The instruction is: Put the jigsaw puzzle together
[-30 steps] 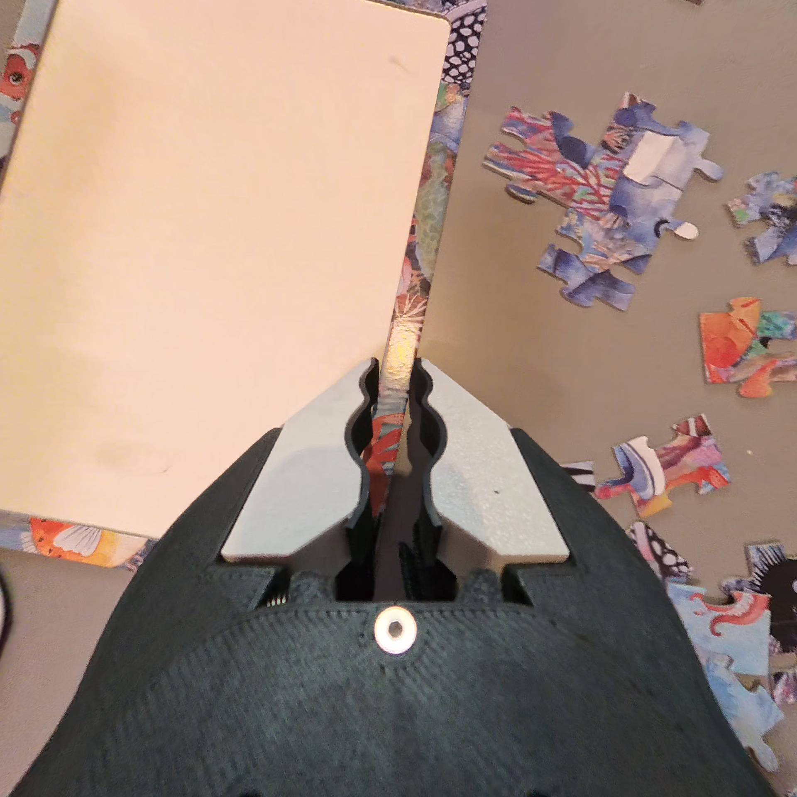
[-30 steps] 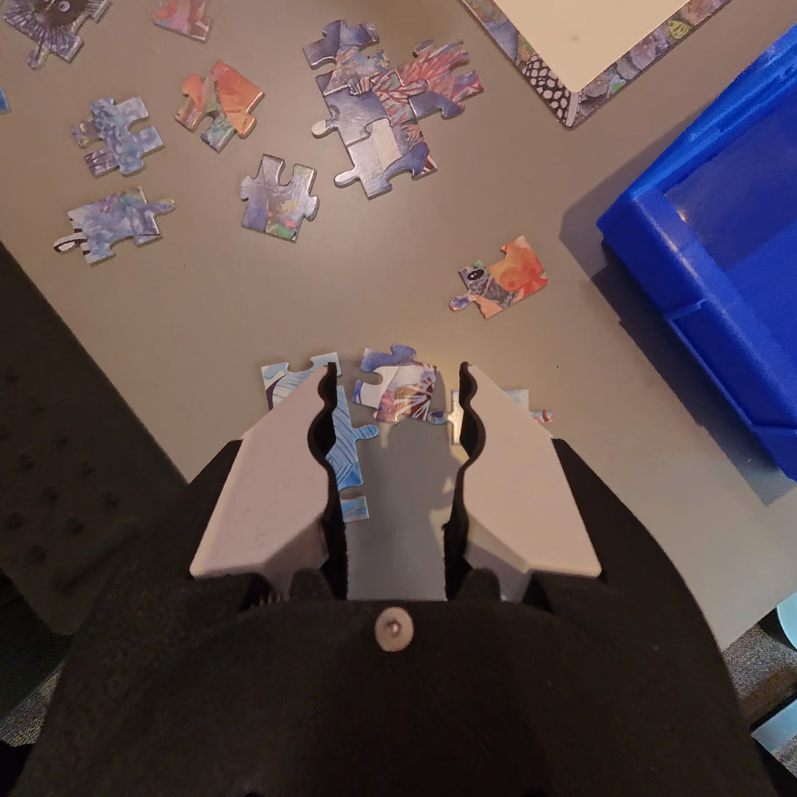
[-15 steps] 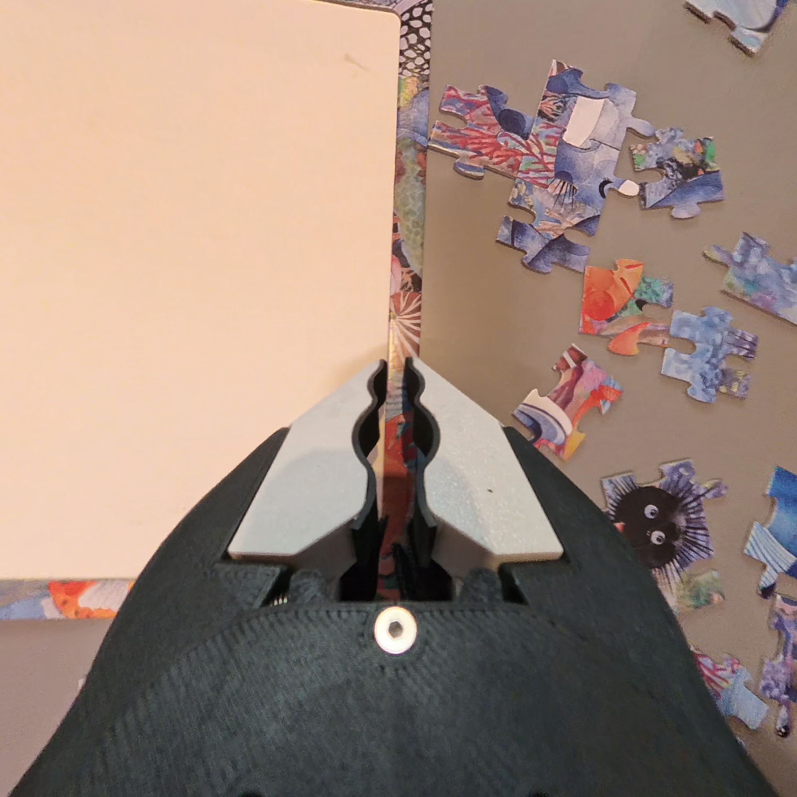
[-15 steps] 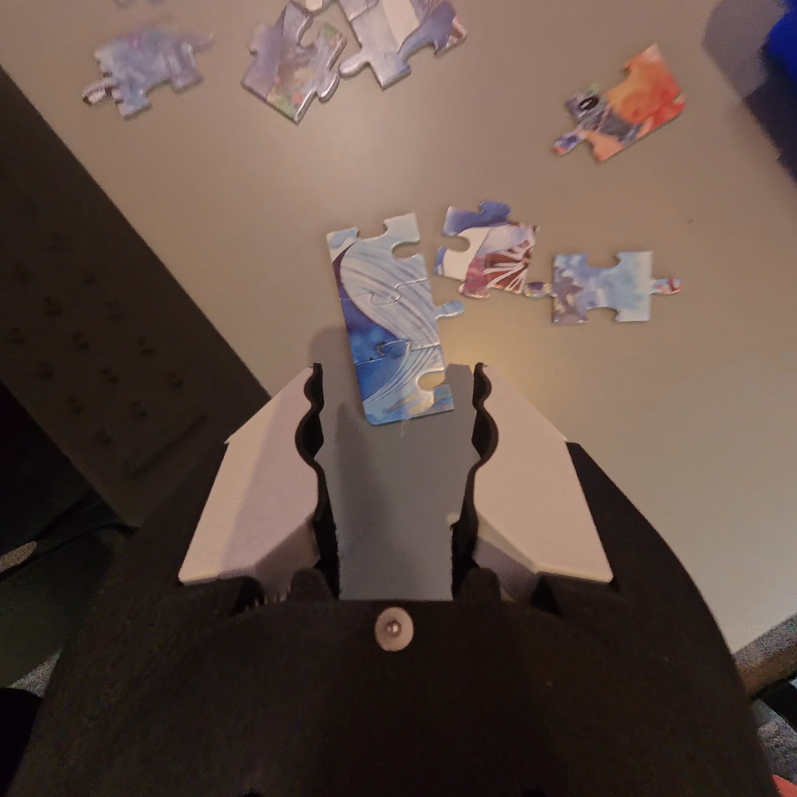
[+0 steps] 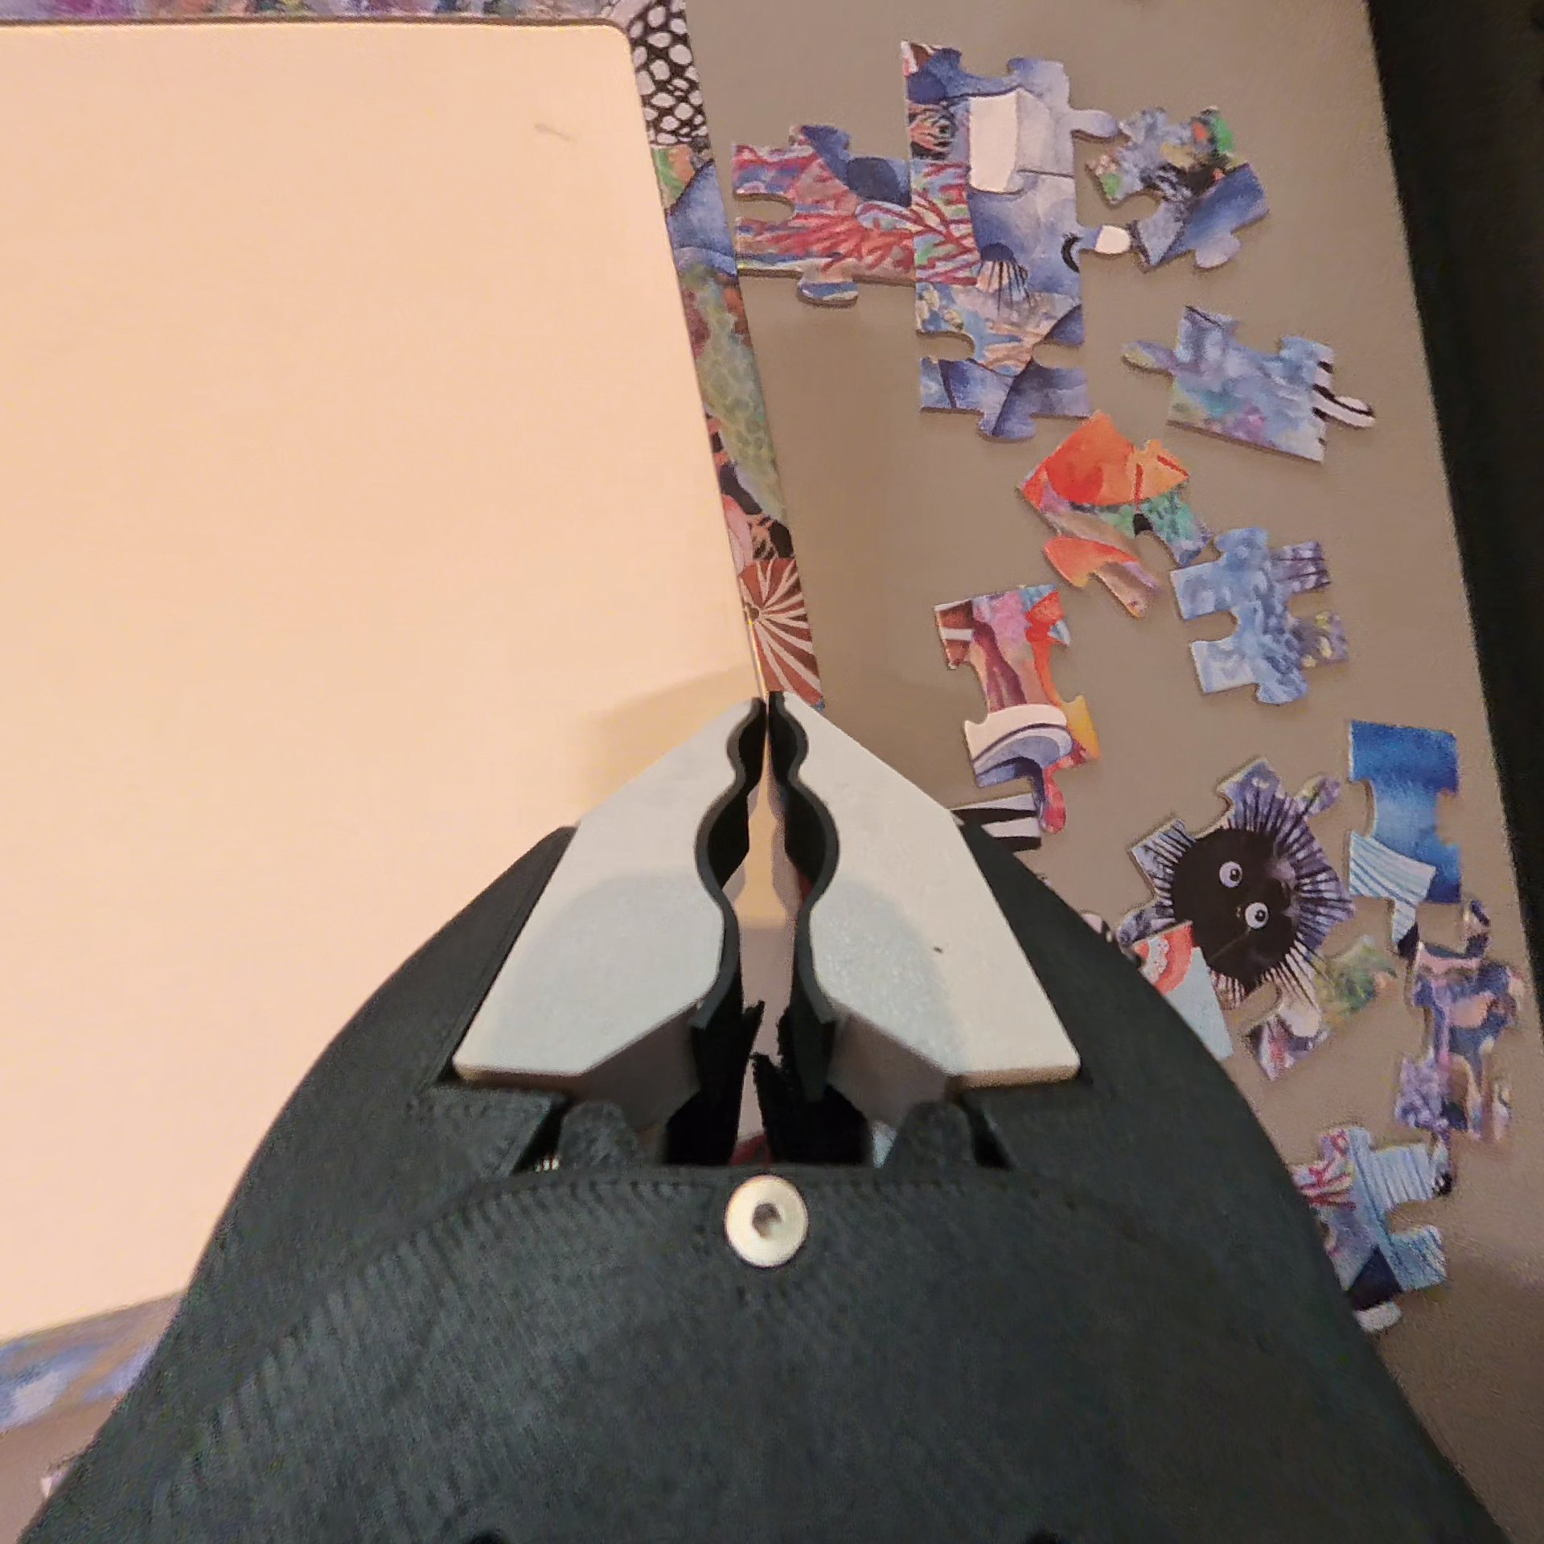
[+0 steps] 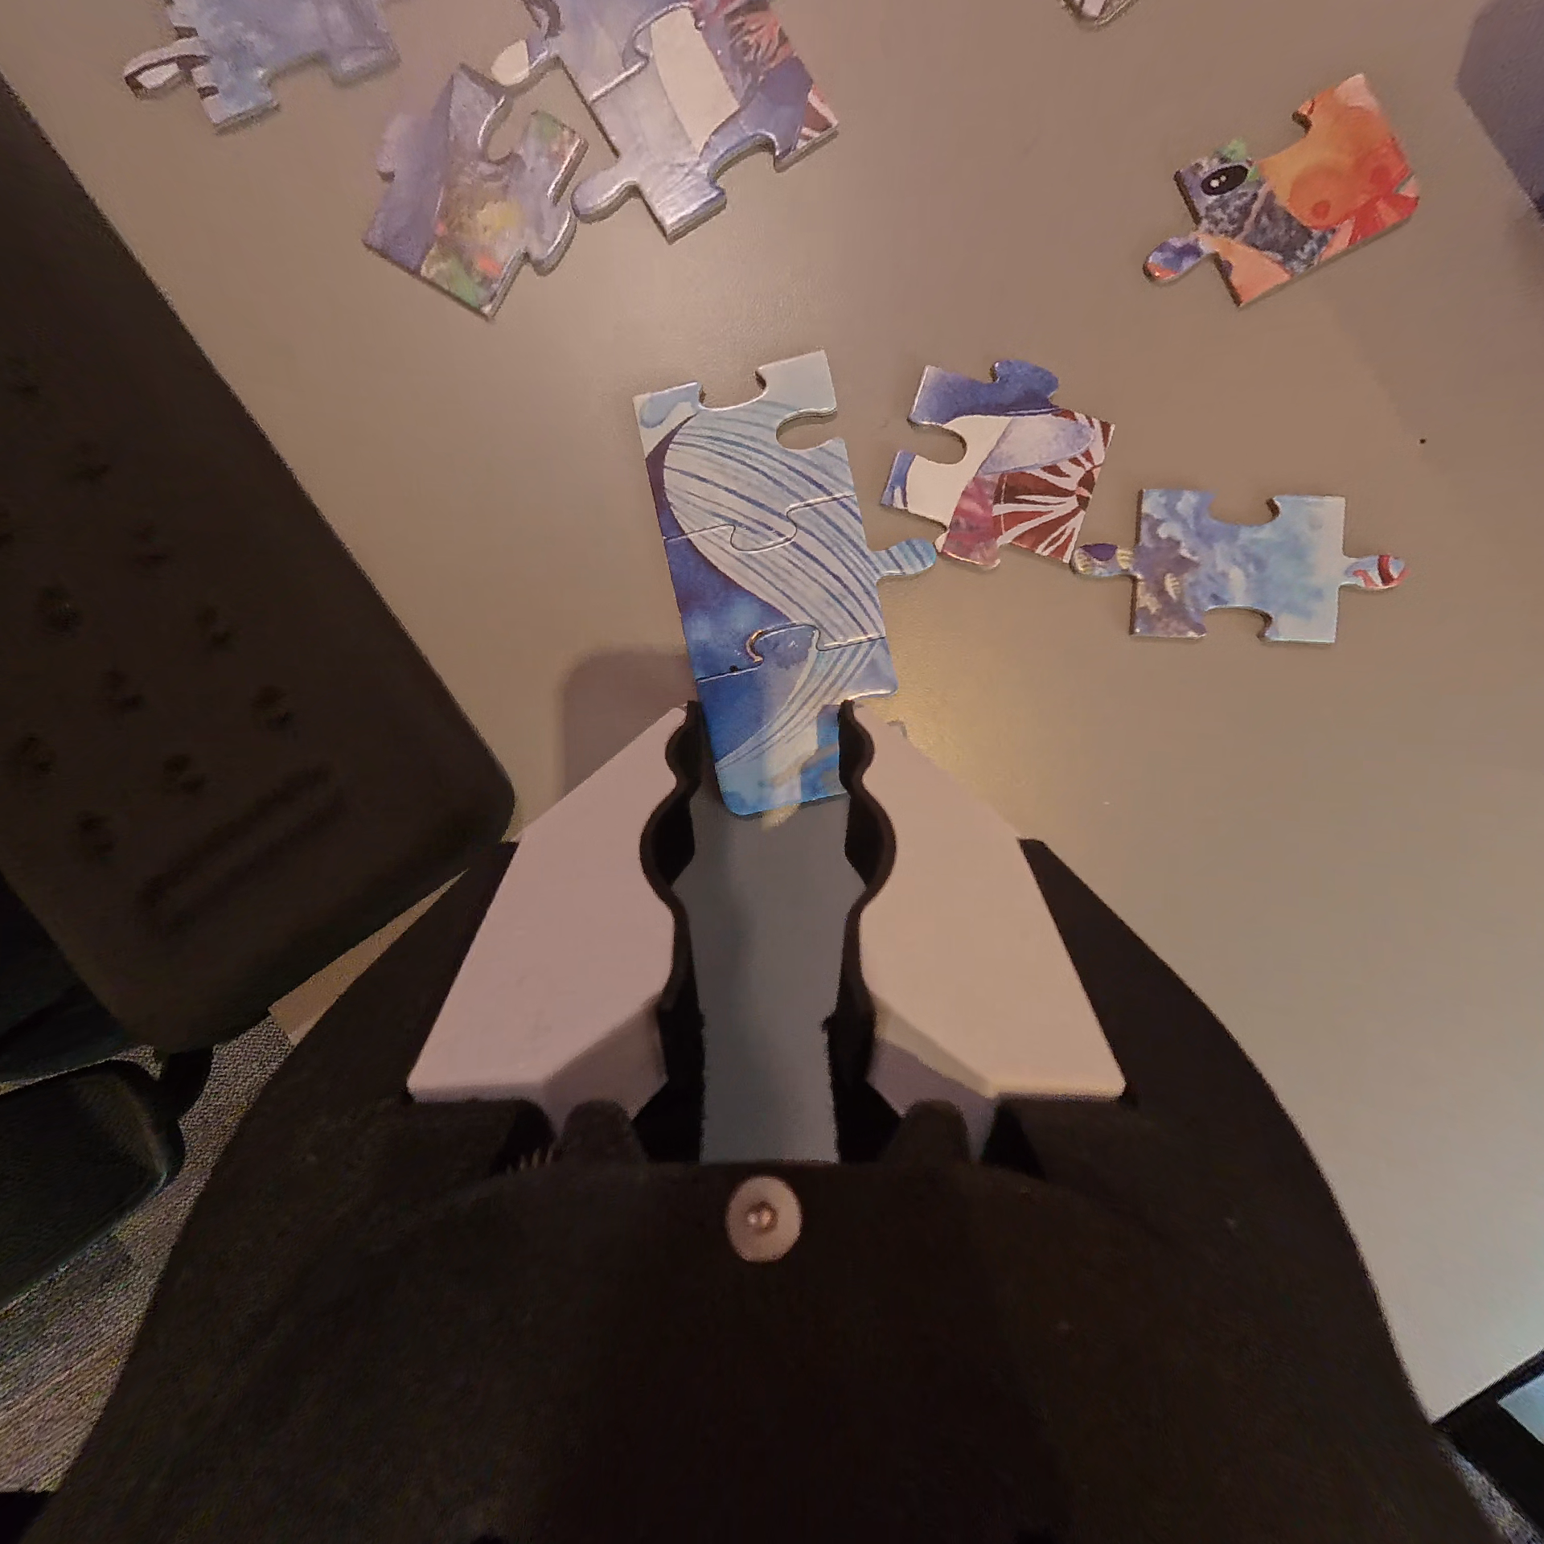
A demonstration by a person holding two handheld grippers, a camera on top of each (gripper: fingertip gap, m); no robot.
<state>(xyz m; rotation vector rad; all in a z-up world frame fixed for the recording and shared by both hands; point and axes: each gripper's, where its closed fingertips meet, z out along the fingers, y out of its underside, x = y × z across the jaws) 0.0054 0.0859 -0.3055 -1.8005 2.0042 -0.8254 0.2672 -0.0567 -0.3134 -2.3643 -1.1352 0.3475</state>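
My left gripper [image 5: 767, 706] is shut on the right edge of the puzzle board [image 5: 334, 418], which has a cream inside and a colourful printed border [image 5: 735, 393]. My right gripper [image 6: 764, 710] has its jaws narrowed onto the near end of a blue whale strip [image 6: 769, 535] made of three joined pieces. One fingertip sits against each long edge of the strip, which lies on the grey table. A white and red piece [image 6: 1003, 468] and a light blue piece [image 6: 1236, 568] lie just right of the strip.
Right of the board lie a joined cluster [image 5: 961, 226], an orange piece [image 5: 1103, 501], a black sea-urchin piece [image 5: 1236, 886] and several loose blue pieces. An orange piece [image 6: 1303, 192] lies at the far right. A dark chair [image 6: 167, 585] stands beyond the table edge on the left. The tips of one gripper are about 30 centimetres away from the tips of the other. My right gripper is the nearer one to the light blue piece [image 6: 1236, 568]: about 9 centimetres, against 30 centimetres.
My left jaws have closed tighter on the board edge and the view has swung over the loose pieces. My right gripper pulled back, opened wide, then narrowed onto the whale strip's near end.
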